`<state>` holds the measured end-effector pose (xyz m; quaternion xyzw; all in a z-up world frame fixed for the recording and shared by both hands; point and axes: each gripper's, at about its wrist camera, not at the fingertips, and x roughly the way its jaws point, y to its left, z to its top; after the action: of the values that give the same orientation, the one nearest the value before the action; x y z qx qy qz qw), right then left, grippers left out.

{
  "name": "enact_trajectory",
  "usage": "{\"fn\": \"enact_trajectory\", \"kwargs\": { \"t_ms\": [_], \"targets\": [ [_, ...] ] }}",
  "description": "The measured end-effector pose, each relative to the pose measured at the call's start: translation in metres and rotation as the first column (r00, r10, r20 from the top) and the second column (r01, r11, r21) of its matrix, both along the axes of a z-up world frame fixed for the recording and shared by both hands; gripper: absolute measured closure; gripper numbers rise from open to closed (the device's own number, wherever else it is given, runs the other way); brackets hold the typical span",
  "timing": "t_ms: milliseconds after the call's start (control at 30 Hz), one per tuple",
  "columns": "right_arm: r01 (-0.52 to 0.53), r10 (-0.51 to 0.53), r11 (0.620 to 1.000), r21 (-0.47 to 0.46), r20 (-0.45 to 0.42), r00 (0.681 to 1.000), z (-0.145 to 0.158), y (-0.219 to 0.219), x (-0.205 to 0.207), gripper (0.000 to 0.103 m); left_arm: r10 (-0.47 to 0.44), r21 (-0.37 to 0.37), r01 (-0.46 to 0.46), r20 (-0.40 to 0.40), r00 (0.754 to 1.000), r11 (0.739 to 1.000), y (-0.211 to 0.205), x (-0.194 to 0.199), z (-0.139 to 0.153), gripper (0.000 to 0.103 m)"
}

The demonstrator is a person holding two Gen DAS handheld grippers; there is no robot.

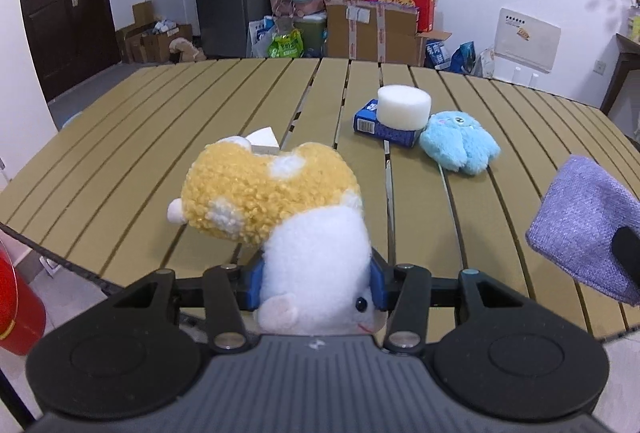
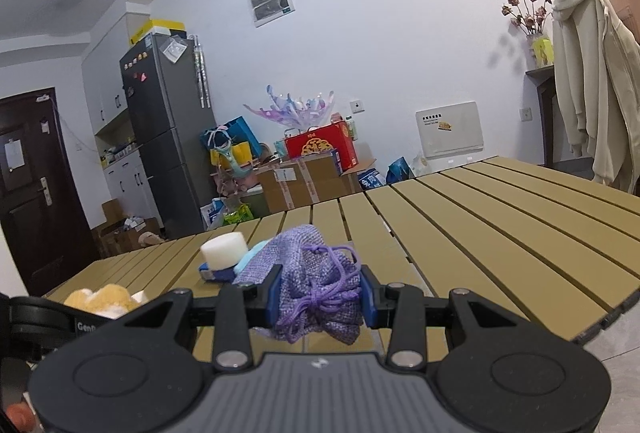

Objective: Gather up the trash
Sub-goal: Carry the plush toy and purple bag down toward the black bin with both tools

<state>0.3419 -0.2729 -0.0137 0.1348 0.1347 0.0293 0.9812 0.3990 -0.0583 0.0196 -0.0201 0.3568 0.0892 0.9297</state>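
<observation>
Plush fills my left wrist view: I am holding a toy hamster (image 1: 280, 217) in the left gripper (image 1: 316, 287), whose blue pads (image 1: 253, 285) are pinching its white body on both sides. The toy is lying head toward the camera, one black eye and a small pink mouth showing at the bottom. Its back is curly yellow fleece with white patches, and a small white paw is sticking out to the left. It is hanging above the near part of the slatted tan table (image 1: 120, 137), clear of the boards.

In my right gripper (image 2: 320, 297) I am gripping a purple drawstring pouch (image 2: 316, 289). Its woven cloth is bunching between the blue pads (image 2: 274, 295), which are pressing into it from either side, and its purple cord is knotting up at the front. The pouch is likewise sitting over the table's near edge; from the left view it is showing at the far right.

Farther out on the table, a white foam cylinder (image 1: 404, 107) is resting on top of a blue box (image 1: 384, 125). A light blue plush (image 1: 460, 141) is lying just beside that box, touching it. A small pale block (image 1: 264, 141) is peeking out behind the hamster.
</observation>
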Motion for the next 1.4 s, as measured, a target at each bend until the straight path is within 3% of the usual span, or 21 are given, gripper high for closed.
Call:
{"fn": "enact_trajectory", "kwargs": {
  "t_ms": [267, 567, 867, 1400],
  "targets": [
    [-0.016, 0.017, 1.0, -0.026, 0.014, 1.0, 0.007, 0.005, -0.055, 0.066, -0.048, 0.023, 0.047, 0.049, 0.998, 0.999, 0.004, -0.056, 0.012, 0.054],
    [-0.044, 0.043, 0.997, -0.059, -0.014, 0.999, -0.003, 0.01, -0.117, 0.066, -0.108, 0.034, 0.105, 0.071, 0.992, 0.994, 0.009, -0.117, 0.005, 0.054],
    [-0.084, 0.076, 0.992, -0.092, -0.085, 0.994, -0.022, 0.022, -0.159, 0.066, -0.154, 0.035, 0.153, 0.044, 0.987, 0.988, 0.016, -0.167, -0.016, 0.054],
    [-0.169, 0.127, 0.975, -0.145, -0.261, 0.957, -0.061, 0.048, -0.195, 0.066, -0.178, 0.031, 0.181, -0.084, 0.98, 0.983, 0.035, -0.214, -0.075, 0.054]
  ]
}}
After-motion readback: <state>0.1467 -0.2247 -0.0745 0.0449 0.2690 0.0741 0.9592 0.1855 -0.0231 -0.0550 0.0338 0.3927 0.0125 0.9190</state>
